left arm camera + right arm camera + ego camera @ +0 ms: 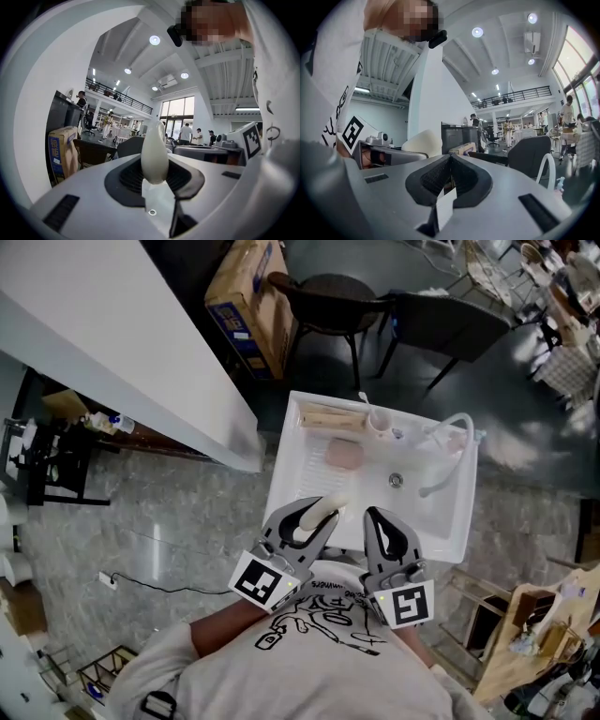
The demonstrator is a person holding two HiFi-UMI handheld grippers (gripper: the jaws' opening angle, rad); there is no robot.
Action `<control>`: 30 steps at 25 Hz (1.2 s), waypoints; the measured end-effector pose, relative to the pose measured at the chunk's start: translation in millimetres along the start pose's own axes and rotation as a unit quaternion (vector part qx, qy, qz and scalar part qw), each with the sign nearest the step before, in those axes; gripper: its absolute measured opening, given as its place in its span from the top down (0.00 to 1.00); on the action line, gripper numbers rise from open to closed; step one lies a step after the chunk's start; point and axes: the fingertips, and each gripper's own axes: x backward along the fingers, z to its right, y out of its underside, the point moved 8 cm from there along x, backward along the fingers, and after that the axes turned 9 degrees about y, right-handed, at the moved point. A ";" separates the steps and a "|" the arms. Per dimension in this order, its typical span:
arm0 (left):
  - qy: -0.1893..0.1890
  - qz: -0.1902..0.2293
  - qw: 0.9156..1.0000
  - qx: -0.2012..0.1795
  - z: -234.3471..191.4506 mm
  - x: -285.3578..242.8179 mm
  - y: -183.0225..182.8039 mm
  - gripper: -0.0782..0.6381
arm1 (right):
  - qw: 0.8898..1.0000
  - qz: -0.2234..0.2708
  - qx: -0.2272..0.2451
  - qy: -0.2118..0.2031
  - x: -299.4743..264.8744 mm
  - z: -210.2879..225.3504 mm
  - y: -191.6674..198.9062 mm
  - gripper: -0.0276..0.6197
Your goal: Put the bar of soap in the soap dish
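The left gripper (316, 512) clamps a cream bar of soap (154, 152) over the near rim of the white sink (441, 517), with the right gripper (375, 517) beside it closed and empty.

The left gripper (316, 510) and right gripper (374, 517) were grey, black-lined; black-and-white marker cubes (265, 579) sat nearest the white, black-printed T-shirt (309, 638).

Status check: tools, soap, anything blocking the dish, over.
Left tool shut on cream soap bar, over sink near edge. Right tool shut, empty. Wooden dish at back left of sink; pink item lies just in front of it.
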 end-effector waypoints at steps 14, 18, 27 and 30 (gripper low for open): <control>-0.013 -0.013 1.000 0.007 9.7 -17.3 9.5 0.75 | 1.000 -0.006 -0.016 -0.008 0.0 21.7 4.1 0.92; -0.008 -0.025 0.999 0.019 11.0 -23.0 18.4 0.75 | 0.999 -0.028 -0.009 -0.017 -0.3 25.1 12.2 0.92; -0.004 -0.041 0.999 0.004 1.2 -37.0 23.9 0.75 | 0.999 -0.026 -0.017 -0.018 -6.7 39.7 15.2 0.92; -0.004 -0.048 0.999 0.001 -3.5 -42.1 29.2 0.75 | 0.999 -0.032 -0.026 -0.017 -9.6 44.8 20.7 0.92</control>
